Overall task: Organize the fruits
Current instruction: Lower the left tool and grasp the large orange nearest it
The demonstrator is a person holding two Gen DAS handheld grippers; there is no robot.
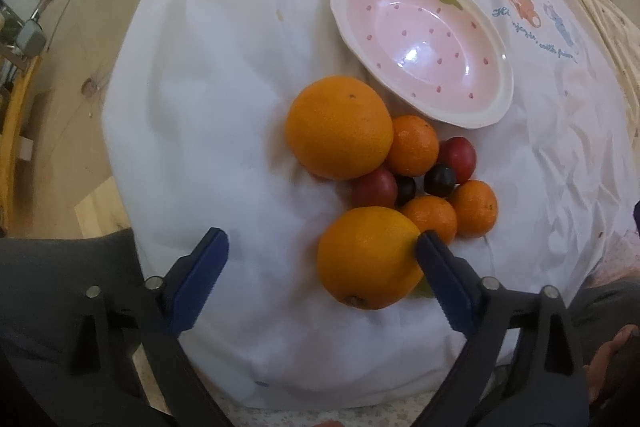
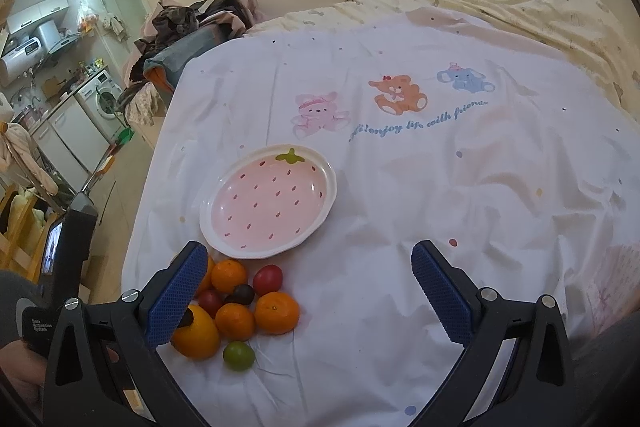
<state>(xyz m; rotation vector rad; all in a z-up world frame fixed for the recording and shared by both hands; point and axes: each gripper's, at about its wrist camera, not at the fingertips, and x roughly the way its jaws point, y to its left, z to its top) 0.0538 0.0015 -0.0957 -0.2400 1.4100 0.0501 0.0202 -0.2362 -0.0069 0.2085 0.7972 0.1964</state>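
On the white bed cloth lies a heap of fruit: two big oranges [image 1: 338,127] [image 1: 368,259], three mandarins [image 1: 412,145], red plums [image 1: 458,157] and dark plums [image 1: 440,179]. Just beyond it stands the pink strawberry plate [image 1: 420,43], with nothing in it. My left gripper [image 1: 322,239] points steeply down over the near orange; its right finger [image 1: 440,275] sits against that orange, its left pad stands well clear. My right gripper [image 2: 310,247] is open over bare cloth, right of the heap [image 2: 277,311] and near the plate [image 2: 264,203]. A green fruit [image 2: 239,355] lies nearest.
The bed's left edge [image 1: 120,131] drops to the floor close beside the fruit. A pile of clothes [image 2: 188,27] sits past the far left corner, a yellow quilt [image 2: 540,15] at the back. A hand [image 1: 612,359] shows at the lower right of the left wrist view.
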